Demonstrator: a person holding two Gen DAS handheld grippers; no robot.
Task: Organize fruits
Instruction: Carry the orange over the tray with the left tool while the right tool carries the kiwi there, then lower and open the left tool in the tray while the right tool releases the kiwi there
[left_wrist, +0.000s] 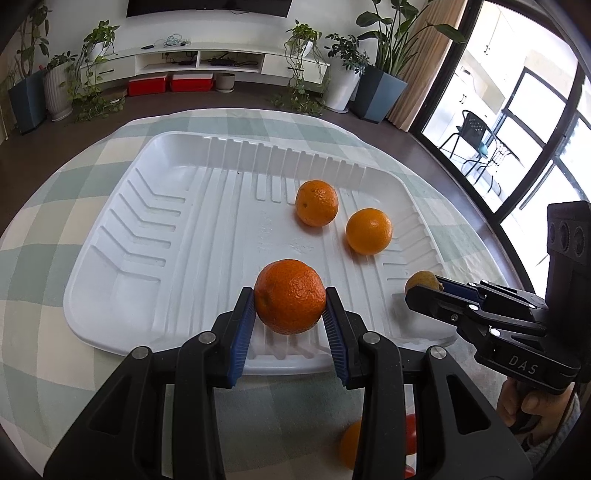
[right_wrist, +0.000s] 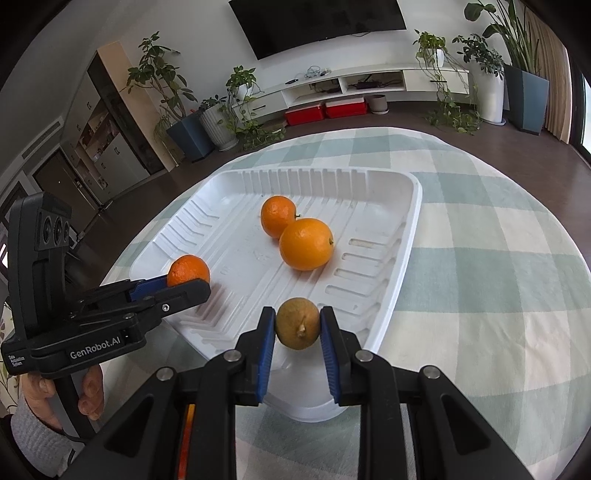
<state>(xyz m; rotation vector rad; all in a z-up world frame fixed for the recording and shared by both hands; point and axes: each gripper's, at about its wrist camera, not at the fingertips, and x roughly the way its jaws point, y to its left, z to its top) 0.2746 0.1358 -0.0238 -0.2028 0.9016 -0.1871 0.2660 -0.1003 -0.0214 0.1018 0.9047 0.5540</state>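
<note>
Left wrist view: your left gripper (left_wrist: 290, 308) pinches an orange (left_wrist: 290, 295) over the tray's (left_wrist: 155, 236) near rim, open floor leftward. Right gripper (right_wrist: 297, 326) clamps a brownish fruit (right_wrist: 297, 323) at the tray's near corner.

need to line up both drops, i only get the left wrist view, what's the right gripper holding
Observer: The right gripper is shut on a brownish-green fruit with a small stem stub; your view hides most of it behind the fingers.
Operator: is it over the tray
Observer: Yes, just inside the near edge of the white tray.
Operator: anything written on my gripper
Observer: The left gripper, shut on a darker orange, reads "GenRobot.AI" on its side.
</note>
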